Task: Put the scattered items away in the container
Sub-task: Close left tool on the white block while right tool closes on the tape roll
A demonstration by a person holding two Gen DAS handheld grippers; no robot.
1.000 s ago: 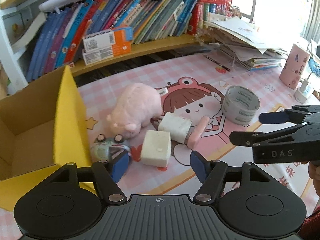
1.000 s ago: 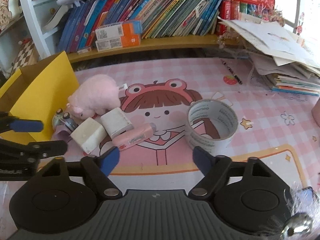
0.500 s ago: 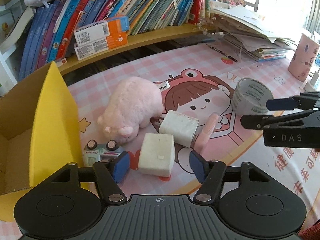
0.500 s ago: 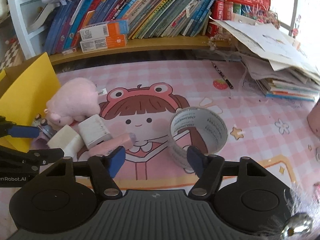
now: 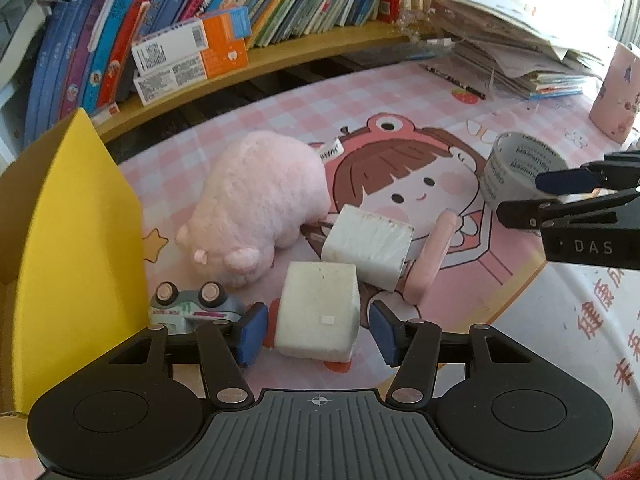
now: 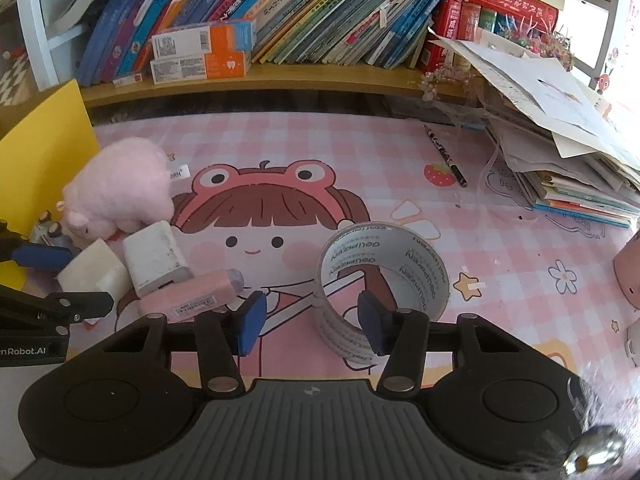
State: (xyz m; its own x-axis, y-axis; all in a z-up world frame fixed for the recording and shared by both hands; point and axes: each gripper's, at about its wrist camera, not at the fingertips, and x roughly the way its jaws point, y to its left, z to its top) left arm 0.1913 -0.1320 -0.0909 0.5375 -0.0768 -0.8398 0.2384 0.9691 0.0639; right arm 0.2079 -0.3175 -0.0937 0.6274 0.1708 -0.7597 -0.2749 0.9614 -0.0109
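My left gripper (image 5: 318, 332) hangs low over the pink mat with a white block (image 5: 320, 320) between its closing jaws; thin gaps show beside both pads. A second white block (image 5: 368, 248), a pink eraser stick (image 5: 432, 256), an overturned toy car (image 5: 192, 308) and a pink plush pig (image 5: 260, 208) lie around it. The yellow cardboard box (image 5: 80, 240) stands open at the left. My right gripper (image 6: 310, 322) is closing around the near wall of the tape roll (image 6: 384, 280), one pad inside the ring, neither pad pressing.
A shelf of books (image 6: 280, 12) with orange-and-white cartons (image 6: 200, 52) runs along the back. A messy paper stack (image 6: 560, 140) fills the right side, with a pen (image 6: 444, 156) beside it. A pink cup (image 5: 616, 96) stands far right.
Both grippers have come forward and down while their jaws narrowed. The left now straddles the white block; the right has reached the tape roll's near wall.
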